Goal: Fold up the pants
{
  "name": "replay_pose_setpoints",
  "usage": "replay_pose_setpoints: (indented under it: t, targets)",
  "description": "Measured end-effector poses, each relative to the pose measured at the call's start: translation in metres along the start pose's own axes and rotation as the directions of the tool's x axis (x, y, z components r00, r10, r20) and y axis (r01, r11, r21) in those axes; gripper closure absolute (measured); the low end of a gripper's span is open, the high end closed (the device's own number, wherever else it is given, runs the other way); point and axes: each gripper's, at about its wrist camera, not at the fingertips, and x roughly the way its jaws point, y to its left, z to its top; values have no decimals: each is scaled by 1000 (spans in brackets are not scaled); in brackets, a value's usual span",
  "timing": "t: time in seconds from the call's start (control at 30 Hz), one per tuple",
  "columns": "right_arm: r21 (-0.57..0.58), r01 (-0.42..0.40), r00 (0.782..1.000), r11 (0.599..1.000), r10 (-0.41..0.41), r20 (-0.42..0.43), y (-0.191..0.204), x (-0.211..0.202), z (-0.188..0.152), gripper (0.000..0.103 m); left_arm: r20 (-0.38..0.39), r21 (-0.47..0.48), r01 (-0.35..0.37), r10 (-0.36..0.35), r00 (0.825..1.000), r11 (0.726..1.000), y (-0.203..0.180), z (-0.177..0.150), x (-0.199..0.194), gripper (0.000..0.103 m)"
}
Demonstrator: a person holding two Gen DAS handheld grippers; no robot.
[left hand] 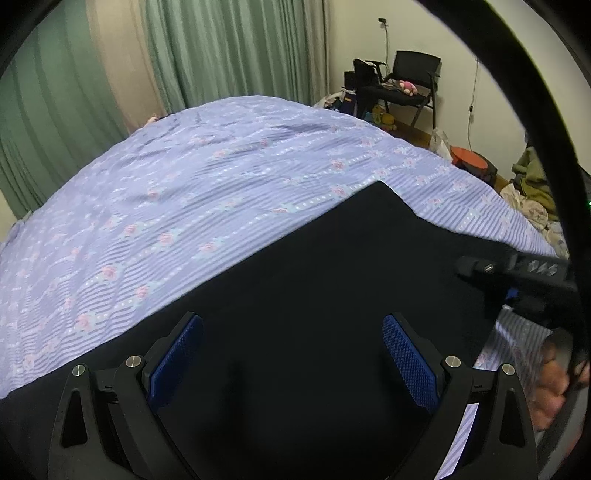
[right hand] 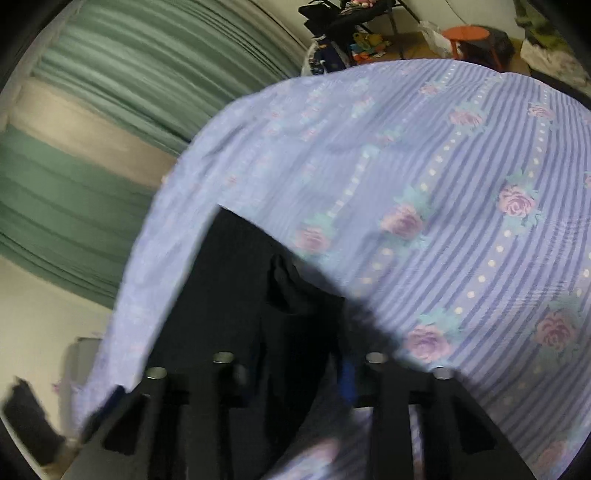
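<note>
The black pants (left hand: 314, 266) lie flat on a bed with a lilac striped, rose-patterned sheet (left hand: 184, 177). My left gripper (left hand: 291, 354) is open, its blue pads wide apart just above the pants, holding nothing. My right gripper (right hand: 295, 373) is shut on a bunched fold of the pants (right hand: 229, 280), which rises between its fingers. The right gripper's body also shows at the right edge of the left wrist view (left hand: 517, 269), at the pants' right end. The right wrist view is blurred by motion.
Green curtains (left hand: 207, 48) hang behind the bed. A black chair (left hand: 410, 81) with a pink toy, an orange stool (right hand: 469, 35) and piles of clothes (left hand: 532, 184) stand on the floor beyond the bed's far right side.
</note>
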Motion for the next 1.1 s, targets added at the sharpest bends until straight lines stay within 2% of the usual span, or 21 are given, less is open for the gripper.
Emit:
replay_pose_setpoints:
  t: [0.03, 0.13, 0.23, 0.3, 0.4, 0.53, 0.7, 0.73, 0.83, 1.0, 1.1]
  targets:
    - [-12, -3, 1000, 1000, 3, 5, 5, -4, 0, 80, 5, -6, -3, 3, 1000, 1000, 4, 0, -4, 4]
    - [-133, 78, 997, 988, -75, 27, 45, -14, -5, 84, 4, -29, -35, 36, 999, 999, 20, -1, -20, 4]
    - [-290, 140, 990, 947, -125, 71, 93, -32, -13, 85, 6, -76, -76, 76, 997, 994, 46, -3, -46, 4]
    - [-427, 176, 984, 887, -146, 102, 138, -44, -24, 85, 2, -111, -107, 107, 994, 988, 64, -6, -63, 4]
    - [-586, 182, 983, 790, -144, 111, 195, -59, -45, 85, -30, -191, -156, 153, 988, 969, 105, -16, -98, 4]
    - [-726, 155, 988, 670, -116, 104, 260, -80, -81, 85, -57, -270, -217, 209, 976, 938, 156, -40, -150, 4]
    - [-810, 122, 992, 573, -99, 79, 319, -94, -128, 85, -107, -359, -312, 293, 950, 880, 215, -85, -213, 4]
    - [-832, 113, 992, 543, -102, 68, 332, -94, -143, 85, -122, -387, -333, 310, 943, 860, 228, -98, -228, 4]
    - [-876, 90, 992, 475, -116, 39, 360, -86, -182, 85, -151, -432, -363, 331, 931, 825, 252, -126, -254, 4]
    - [-904, 9, 989, 427, -140, -56, 389, -64, -248, 85, -180, -439, -416, 376, 909, 796, 277, -165, -280, 4]
    - [-926, -14, 977, 378, -191, -93, 397, -41, -294, 85, -186, -437, -447, 408, 894, 780, 292, -190, -285, 4]
